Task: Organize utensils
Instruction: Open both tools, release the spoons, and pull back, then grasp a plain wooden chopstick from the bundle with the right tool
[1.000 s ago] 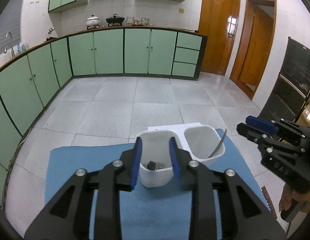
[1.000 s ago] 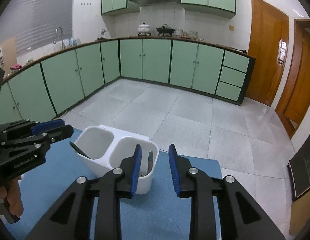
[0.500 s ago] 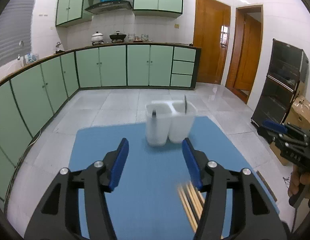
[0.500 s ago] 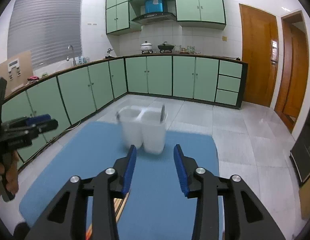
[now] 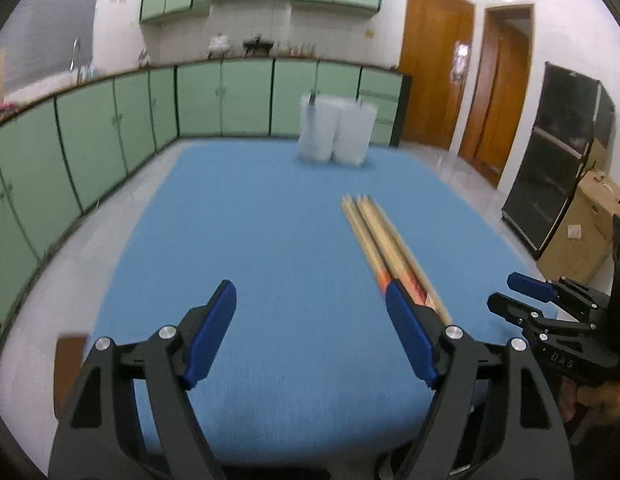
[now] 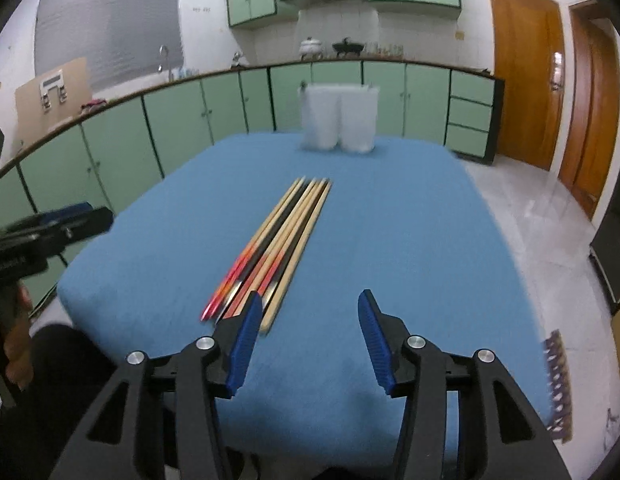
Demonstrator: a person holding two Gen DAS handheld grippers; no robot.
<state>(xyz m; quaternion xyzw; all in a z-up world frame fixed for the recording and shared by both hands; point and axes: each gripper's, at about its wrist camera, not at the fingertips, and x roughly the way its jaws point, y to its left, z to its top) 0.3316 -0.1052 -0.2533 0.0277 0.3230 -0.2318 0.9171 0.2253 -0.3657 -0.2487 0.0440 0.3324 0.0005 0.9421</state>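
Note:
A white two-compartment utensil holder (image 5: 337, 130) stands at the far edge of the blue mat (image 5: 270, 240); it also shows in the right wrist view (image 6: 339, 118). A bundle of several wooden chopsticks (image 5: 383, 246) with red and black ends lies lengthwise on the mat, also seen in the right wrist view (image 6: 276, 242). My left gripper (image 5: 310, 308) is open and empty above the mat's near edge, the chopsticks beside its right finger. My right gripper (image 6: 308, 312) is open and empty, the chopstick ends just left of its left finger.
Green kitchen cabinets (image 6: 214, 112) line the far wall and left side. Wooden doors (image 6: 525, 92) stand at the right. A black oven (image 5: 557, 168) and a cardboard box (image 5: 585, 224) are to the right. Tiled floor surrounds the table.
Both grippers have pulled back from the holder toward the mat's near edge and opened wider. The chopsticks have come into full view.

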